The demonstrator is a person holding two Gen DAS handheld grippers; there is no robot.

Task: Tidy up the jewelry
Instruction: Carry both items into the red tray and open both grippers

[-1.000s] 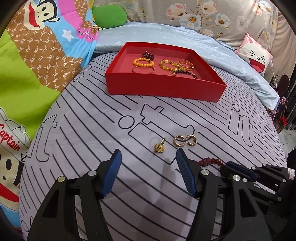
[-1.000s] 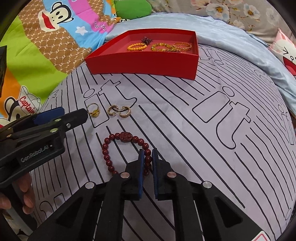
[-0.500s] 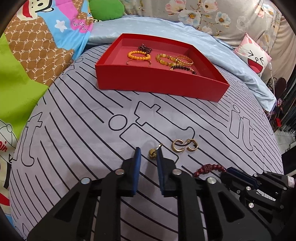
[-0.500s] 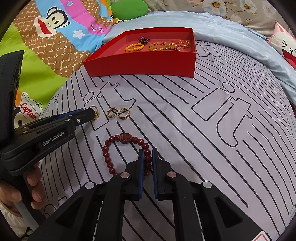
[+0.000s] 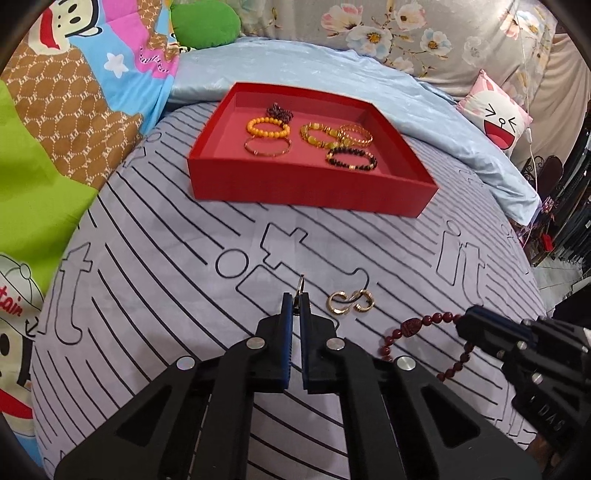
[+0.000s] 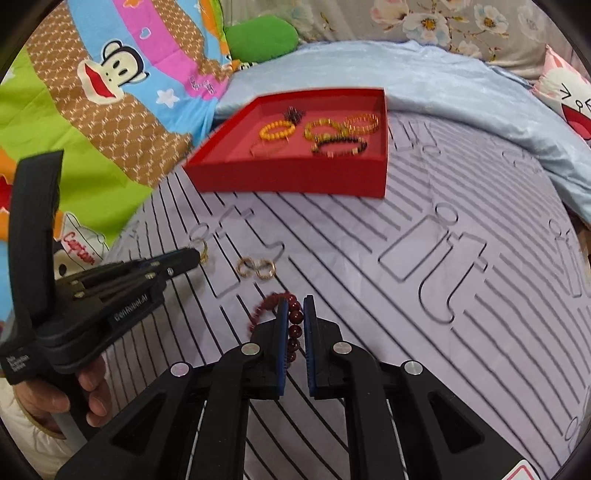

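1. Left wrist view: left gripper (image 5: 295, 301) has just clamped onto the gold ring (image 5: 301, 285) — near the red tray (image 5: 306, 190).
2. Right gripper (image 6: 295, 312) pinches the dark-red bead bracelet (image 6: 293, 319) — right of the gold earrings (image 6: 256, 267).

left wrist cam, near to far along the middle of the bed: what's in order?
left gripper shut on the gold ring → striped grey sheet → red tray of bracelets → light blue quilt → floral fabric
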